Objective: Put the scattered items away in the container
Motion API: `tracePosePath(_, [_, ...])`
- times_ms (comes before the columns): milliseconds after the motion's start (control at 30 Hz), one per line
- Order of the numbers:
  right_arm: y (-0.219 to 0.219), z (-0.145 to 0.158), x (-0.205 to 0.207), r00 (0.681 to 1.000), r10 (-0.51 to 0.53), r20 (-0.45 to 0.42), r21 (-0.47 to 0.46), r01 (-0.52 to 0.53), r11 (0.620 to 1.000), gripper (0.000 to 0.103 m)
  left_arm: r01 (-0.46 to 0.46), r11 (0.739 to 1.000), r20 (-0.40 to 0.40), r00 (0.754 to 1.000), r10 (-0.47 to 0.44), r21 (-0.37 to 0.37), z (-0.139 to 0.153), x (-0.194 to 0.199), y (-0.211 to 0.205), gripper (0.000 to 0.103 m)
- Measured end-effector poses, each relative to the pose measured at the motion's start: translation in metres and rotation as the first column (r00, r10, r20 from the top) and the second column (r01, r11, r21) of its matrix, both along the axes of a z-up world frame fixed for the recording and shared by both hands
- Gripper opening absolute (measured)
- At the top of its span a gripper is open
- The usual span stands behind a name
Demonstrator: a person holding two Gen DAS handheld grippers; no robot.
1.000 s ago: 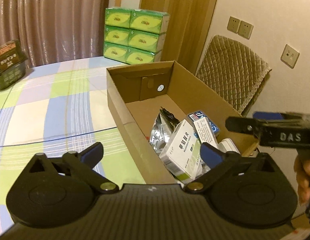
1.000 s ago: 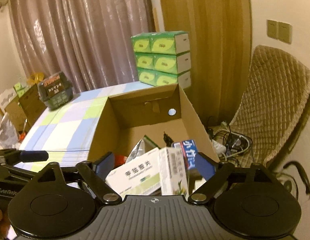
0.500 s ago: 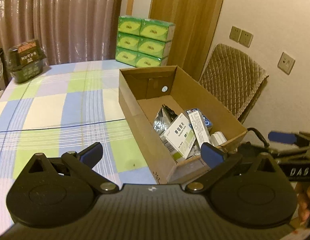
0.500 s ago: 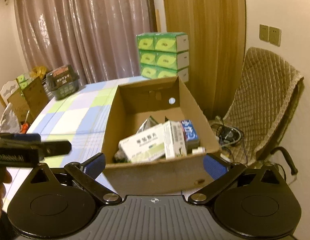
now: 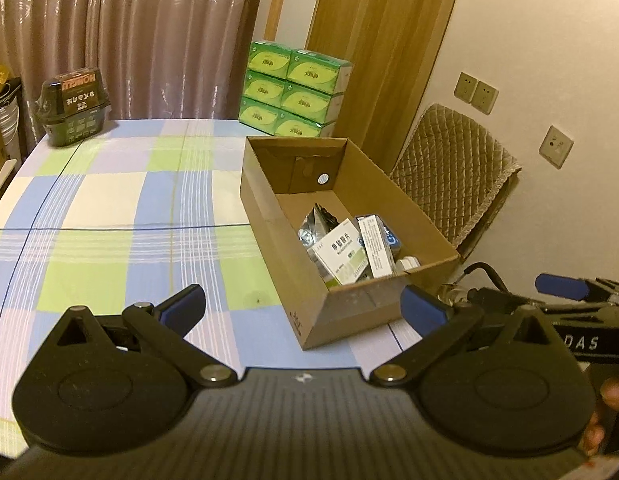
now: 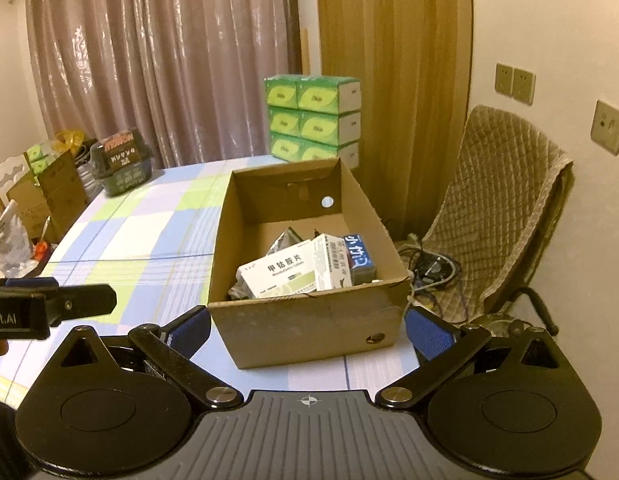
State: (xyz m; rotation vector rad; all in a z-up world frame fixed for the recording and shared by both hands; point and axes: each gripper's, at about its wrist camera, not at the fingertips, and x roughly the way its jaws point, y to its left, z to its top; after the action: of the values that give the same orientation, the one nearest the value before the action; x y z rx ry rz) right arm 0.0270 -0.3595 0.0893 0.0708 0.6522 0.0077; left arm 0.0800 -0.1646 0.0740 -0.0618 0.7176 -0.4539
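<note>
Both grippers are drawn back from the cardboard box [image 6: 305,320], which is seen smaller and farther off than a second ago. It is placed on the checked tablecloth [image 5: 109,208] near the table's right edge. Inside, a white medicine carton [image 6: 275,276], a second white carton [image 6: 331,268], a blue-topped packet [image 6: 359,258] and a foil pouch [image 6: 285,242] are piled toward the near end. The left gripper [image 5: 303,312] is held with jaws spread and empty, beside the box's near left corner. The right gripper [image 6: 307,328] is likewise held wide apart, empty, before the near wall. Green tissue boxes [image 6: 311,120] are stacked behind.
</note>
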Motion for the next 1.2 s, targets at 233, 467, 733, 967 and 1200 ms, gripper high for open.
tracePosePath(233, [0.01,0.009,-0.024,0.999,0.017,0.028,-0.034,-0.016,0.999,0.101,-0.008,1.0,0.01,1.0,0.008,0.004,0.005,-0.026,0.006,0.102])
tracePosePath(467, [0.017,0.015,-0.053,0.998,0.024,0.052,-0.051,-0.021,0.998,0.101,-0.034,0.999,0.017,0.999,0.034,0.022,0.01,-0.053,0.01,0.102])
tracePosePath(733, [0.025,0.018,-0.08,0.997,0.029,0.075,-0.046,-0.026,0.999,0.101,-0.074,0.997,0.027,0.997,0.074,0.02,0.013,-0.079,0.018,0.102])
tracePosePath(967, [0.034,0.023,-0.098,0.994,0.039,0.104,-0.044,-0.034,0.998,0.101,-0.086,0.996,0.051,0.995,0.084,0.03,0.014,-0.097,0.024,0.102])
tracePosePath(1200, [0.037,0.035,-0.109,0.99,0.026,0.141,-0.046,-0.02,0.999,0.101,-0.092,0.996,0.085,0.992,0.09,0.022,0.024,-0.109,0.027,0.102])
